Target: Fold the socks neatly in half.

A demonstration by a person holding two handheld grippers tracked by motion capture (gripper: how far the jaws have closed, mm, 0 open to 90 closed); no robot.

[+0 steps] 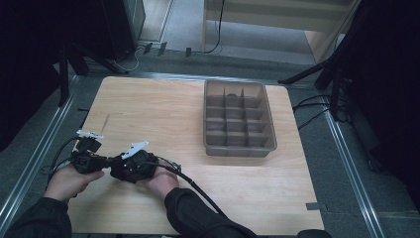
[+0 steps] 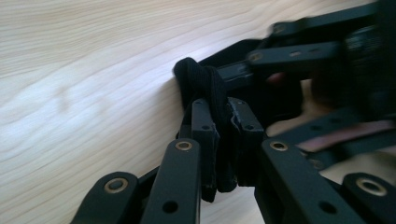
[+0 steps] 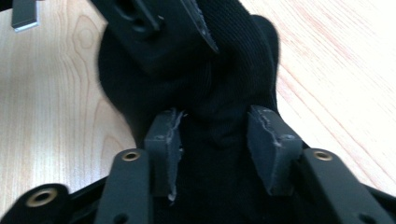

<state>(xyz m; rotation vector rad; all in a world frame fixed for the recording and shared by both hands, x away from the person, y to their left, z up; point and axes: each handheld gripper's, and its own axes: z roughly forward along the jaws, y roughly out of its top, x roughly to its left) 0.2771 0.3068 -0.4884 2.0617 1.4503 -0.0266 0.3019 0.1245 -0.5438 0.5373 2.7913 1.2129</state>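
Two hand-held grippers meet over a black knit cloth (image 3: 224, 70) at the wooden surface's (image 1: 163, 106) near left corner: the left hand-held gripper (image 2: 224, 135) pinches it tight, the right hand-held gripper (image 3: 215, 135) straddles it part-open, pads apparently off. Black-on-black hides the cloth's outline from above.

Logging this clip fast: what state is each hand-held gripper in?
Left hand-held gripper: shut on the black cloth.
Right hand-held gripper: open, cloth between its jaws.
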